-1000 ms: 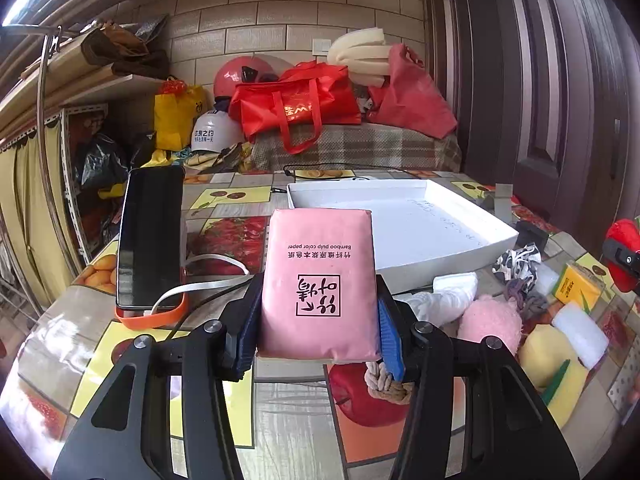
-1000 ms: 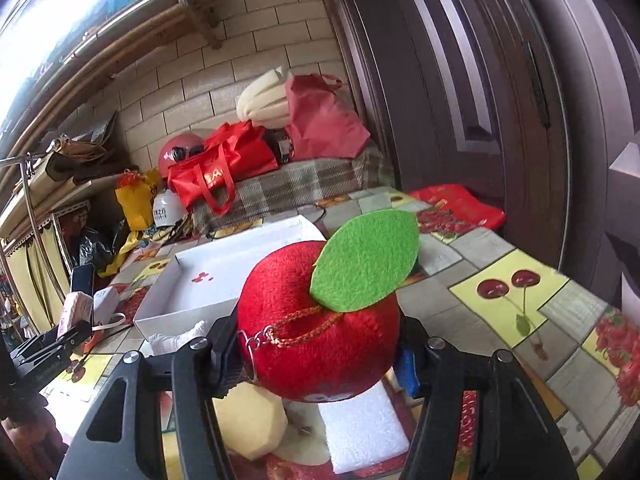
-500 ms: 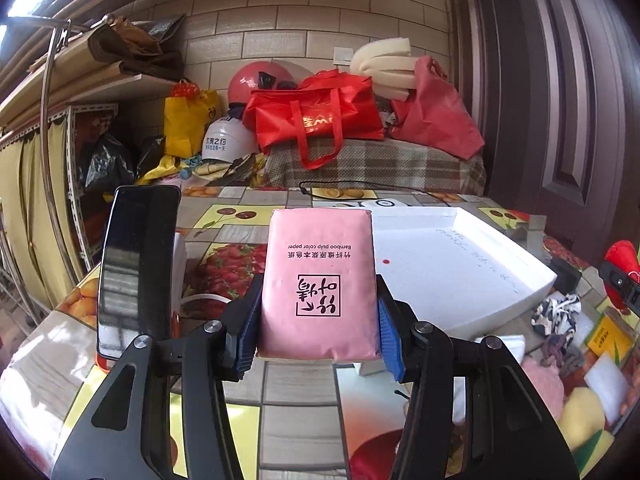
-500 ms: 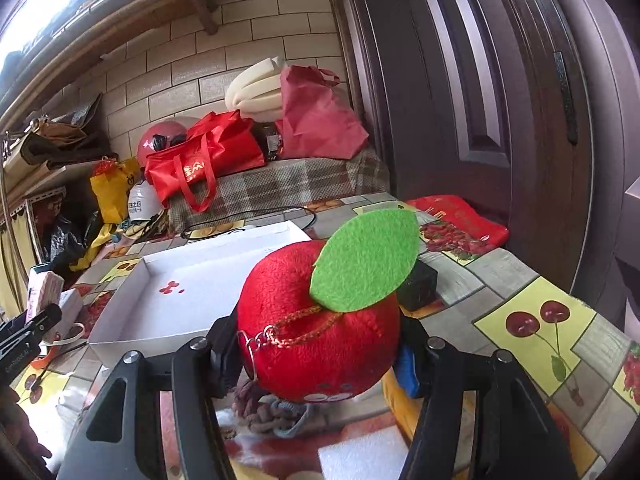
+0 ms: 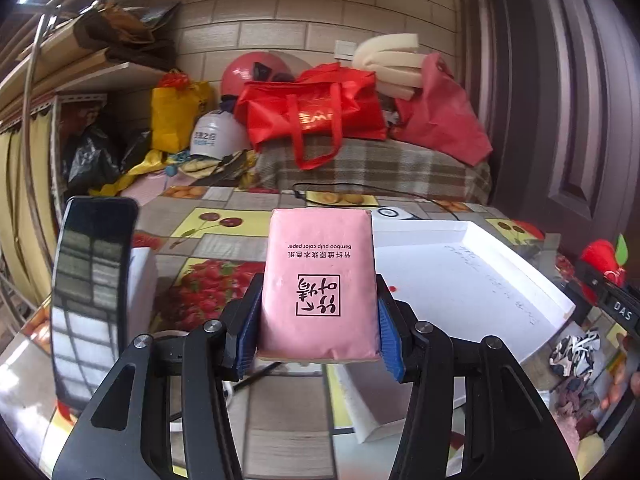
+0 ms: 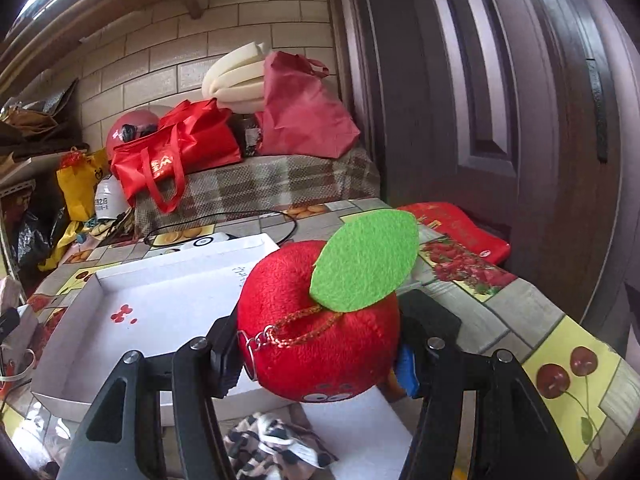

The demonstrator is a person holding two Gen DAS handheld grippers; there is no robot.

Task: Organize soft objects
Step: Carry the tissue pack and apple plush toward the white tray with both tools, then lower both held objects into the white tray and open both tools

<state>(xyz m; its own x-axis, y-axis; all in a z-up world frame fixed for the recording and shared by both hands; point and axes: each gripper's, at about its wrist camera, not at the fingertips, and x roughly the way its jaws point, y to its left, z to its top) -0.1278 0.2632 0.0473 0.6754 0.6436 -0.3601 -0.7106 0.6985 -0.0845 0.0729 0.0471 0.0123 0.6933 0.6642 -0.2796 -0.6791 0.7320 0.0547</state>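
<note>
While I read the left wrist view first, I note the left gripper (image 5: 318, 316) clamped on a pink tissue pack (image 5: 318, 284), its blue pads (image 5: 249, 328) pressed against both long sides. The pack stands on end with its print upside down and is held above the table (image 5: 208, 240); its bottom edge hides whatever lies directly beneath. Behind it sits the white tray (image 5: 472, 280), whose near-left corner is covered by the pack and gripper. At left a dark phone (image 5: 94, 300) stands upright, reflecting a window; its base is cut off by the gripper arm. At the right edge I see only part of the red plush apple (image 5: 604, 256) and a strip of the other tool. A patterned cloth (image 5: 576, 352) lies near the tray's right corner; items lower right are too distorted to name.

Right wrist view: the right gripper (image 6: 320, 352) pinches the red plush apple (image 6: 320, 320) between its pads, one blue pad (image 6: 407, 368) just showing at right, the left one hidden by the plush. A green felt leaf (image 6: 364, 260) tops the apple and a thin chain hangs across its front. The apple is held above the near-right corner of the white tray (image 6: 160, 304), masking that corner. Red marks sit on the tray floor. Below the gripper lies the patterned cloth (image 6: 276, 448), partly covered by the tool, beside a white foam piece (image 6: 360, 428). The left edge is too dim to read.
</note>
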